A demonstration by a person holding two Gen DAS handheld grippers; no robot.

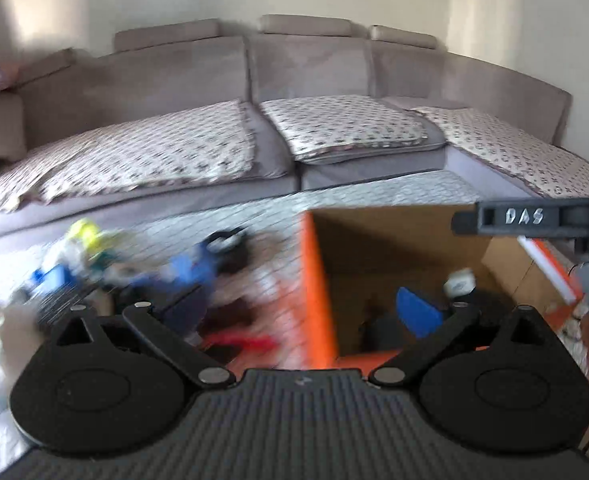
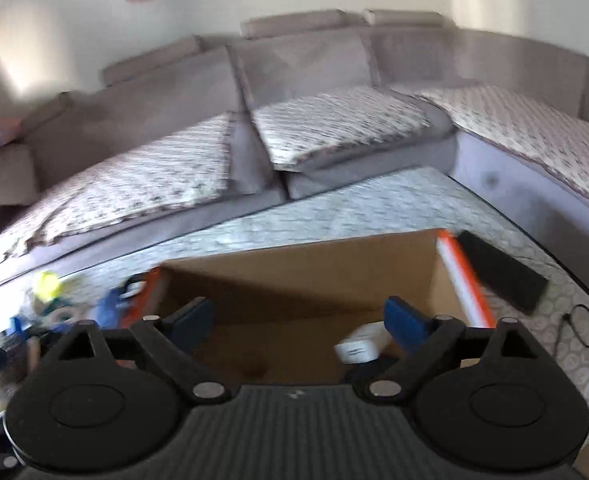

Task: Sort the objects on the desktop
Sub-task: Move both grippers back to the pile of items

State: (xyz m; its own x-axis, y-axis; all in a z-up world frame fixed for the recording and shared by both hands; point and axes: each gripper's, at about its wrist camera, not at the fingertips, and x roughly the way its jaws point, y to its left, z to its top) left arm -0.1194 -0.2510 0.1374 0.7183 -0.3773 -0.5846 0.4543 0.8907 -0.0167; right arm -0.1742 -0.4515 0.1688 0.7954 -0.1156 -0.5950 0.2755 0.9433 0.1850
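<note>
Both grippers stand wide open with nothing between the fingers: your left gripper (image 1: 294, 312) straddles the orange near wall of the cardboard box (image 1: 374, 248), your right gripper (image 2: 300, 322) hangs over the box's open mouth. One white gadget (image 2: 360, 346) lies on the box floor, just beside your right gripper's blue fingertip (image 2: 408, 322), probably dropped there as sorted. Unsorted clutter (image 1: 134, 276) sits in a blurred heap on the patterned tabletop (image 1: 374, 196) left of the box; blue, yellow and red pieces show, no more can be told. Outside the box, a black slab (image 2: 502, 276) and eyeglasses (image 2: 586, 332) rest to its right. Likely next pick: the heap.
</note>
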